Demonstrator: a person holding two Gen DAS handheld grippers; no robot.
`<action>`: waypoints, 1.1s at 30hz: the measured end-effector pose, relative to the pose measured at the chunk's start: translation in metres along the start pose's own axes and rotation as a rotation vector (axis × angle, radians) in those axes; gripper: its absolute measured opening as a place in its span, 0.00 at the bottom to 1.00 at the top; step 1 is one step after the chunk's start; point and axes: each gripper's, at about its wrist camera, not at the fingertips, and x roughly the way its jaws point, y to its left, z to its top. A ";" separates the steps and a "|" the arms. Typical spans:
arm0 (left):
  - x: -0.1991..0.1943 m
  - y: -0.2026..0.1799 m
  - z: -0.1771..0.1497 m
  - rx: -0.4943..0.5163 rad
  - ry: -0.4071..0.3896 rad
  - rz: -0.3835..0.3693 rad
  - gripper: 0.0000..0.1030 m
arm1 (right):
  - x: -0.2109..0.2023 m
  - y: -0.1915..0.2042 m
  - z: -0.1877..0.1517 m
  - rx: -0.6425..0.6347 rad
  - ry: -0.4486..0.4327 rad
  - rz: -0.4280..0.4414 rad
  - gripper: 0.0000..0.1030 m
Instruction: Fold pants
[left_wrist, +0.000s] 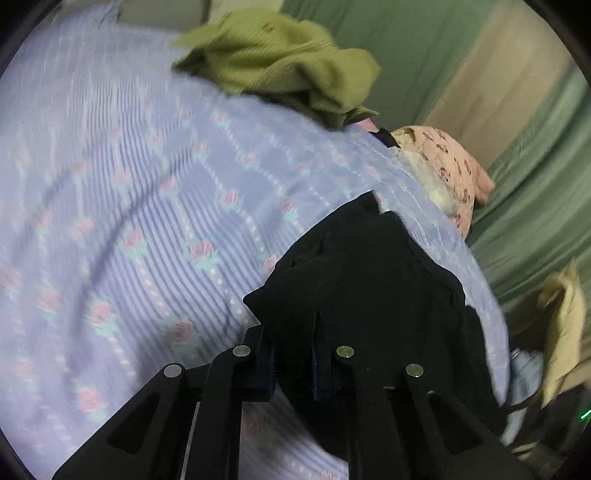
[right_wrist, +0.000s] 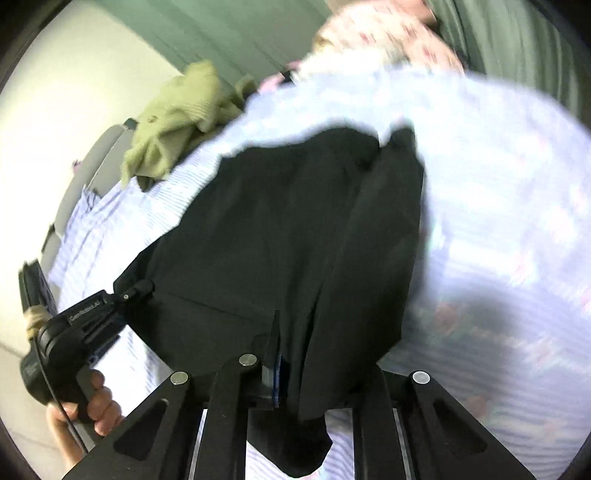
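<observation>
Left wrist view, left gripper (left_wrist: 293, 363) clamped on black pants (left_wrist: 369, 280), right gripper (right_wrist: 291, 373) pinching the same pants over floral lilac bedsheet (left_wrist: 129, 184), green garment (left_wrist: 280, 62) beyond.

A bed fills most of both views, covered by a lavender striped bedspread (left_wrist: 129, 192) printed with pink roses. Green curtains (left_wrist: 524, 192) hang in folds along the right edge of the left wrist view and across the top of the right wrist view. Between the folds shows a strip of beige wall (left_wrist: 491, 85). At the upper left of the right wrist view a pale wall (right_wrist: 74, 81) is brightly lit (nearly washed out). Both views are motion-blurred.
</observation>
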 end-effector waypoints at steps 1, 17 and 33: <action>-0.012 -0.009 0.000 0.039 -0.015 0.027 0.14 | -0.013 -0.001 0.002 -0.012 -0.011 0.002 0.14; -0.225 -0.055 -0.094 0.130 -0.122 0.136 0.13 | -0.197 0.012 -0.034 -0.207 -0.008 0.116 0.13; -0.436 -0.019 -0.266 0.082 -0.195 0.182 0.13 | -0.368 0.035 -0.219 -0.395 -0.025 0.198 0.13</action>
